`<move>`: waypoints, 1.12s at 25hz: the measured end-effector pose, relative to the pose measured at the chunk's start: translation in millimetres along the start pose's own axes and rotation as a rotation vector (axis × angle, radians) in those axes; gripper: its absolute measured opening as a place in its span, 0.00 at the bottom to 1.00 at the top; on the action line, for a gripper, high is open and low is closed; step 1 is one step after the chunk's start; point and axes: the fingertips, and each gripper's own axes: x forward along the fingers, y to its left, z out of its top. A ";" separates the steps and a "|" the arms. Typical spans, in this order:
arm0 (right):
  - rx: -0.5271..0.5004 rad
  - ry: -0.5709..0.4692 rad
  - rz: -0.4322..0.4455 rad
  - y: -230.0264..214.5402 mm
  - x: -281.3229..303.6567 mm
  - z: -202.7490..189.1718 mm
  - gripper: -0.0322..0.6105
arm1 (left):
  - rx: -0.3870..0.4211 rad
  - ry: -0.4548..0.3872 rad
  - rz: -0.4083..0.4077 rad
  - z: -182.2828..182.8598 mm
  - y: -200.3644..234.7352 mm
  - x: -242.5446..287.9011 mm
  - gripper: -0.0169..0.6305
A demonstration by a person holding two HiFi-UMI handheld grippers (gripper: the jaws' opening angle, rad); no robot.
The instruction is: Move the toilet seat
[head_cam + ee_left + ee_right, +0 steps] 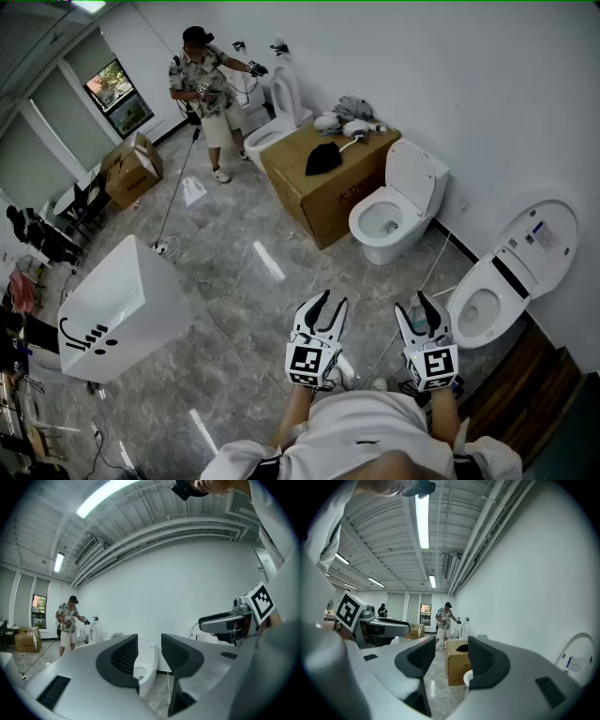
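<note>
Three white toilets stand along the right wall. The nearest toilet (480,314) has its seat and lid (542,239) raised against the wall. The middle toilet (389,220) also has its lid up, and it shows between my left jaws (146,667). My left gripper (323,302) (149,651) is held low in front of me, shut and empty. Just left of the nearest toilet, my right gripper (419,302) (452,656) is slightly open with nothing between its fingers. Neither gripper touches a toilet.
A big cardboard box (328,178) (457,665) with clothes on top stands between the middle and far toilet (277,122). A person (206,94) with grippers stands at the far toilet. A white cabinet (117,309) sits left; cables trail over the grey floor (244,281).
</note>
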 end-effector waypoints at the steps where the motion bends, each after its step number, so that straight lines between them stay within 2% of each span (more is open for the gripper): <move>1: 0.005 0.001 0.001 -7.5 -1.7 -1.0 0.42 | 0.002 0.001 -0.006 -2.0 -7.5 3.1 0.30; 6: 0.061 -0.006 0.016 -30.7 -2.5 -2.9 0.42 | 0.008 0.003 -0.007 -0.2 -25.8 14.3 0.30; 14: 0.046 0.022 0.047 -35.3 27.0 -11.2 0.42 | 0.004 0.010 0.016 -8.2 -13.7 41.5 0.30; 28: 0.033 0.052 -0.018 -62.2 137.1 -10.7 0.42 | 0.002 -0.012 -0.042 -12.5 64.0 131.0 0.30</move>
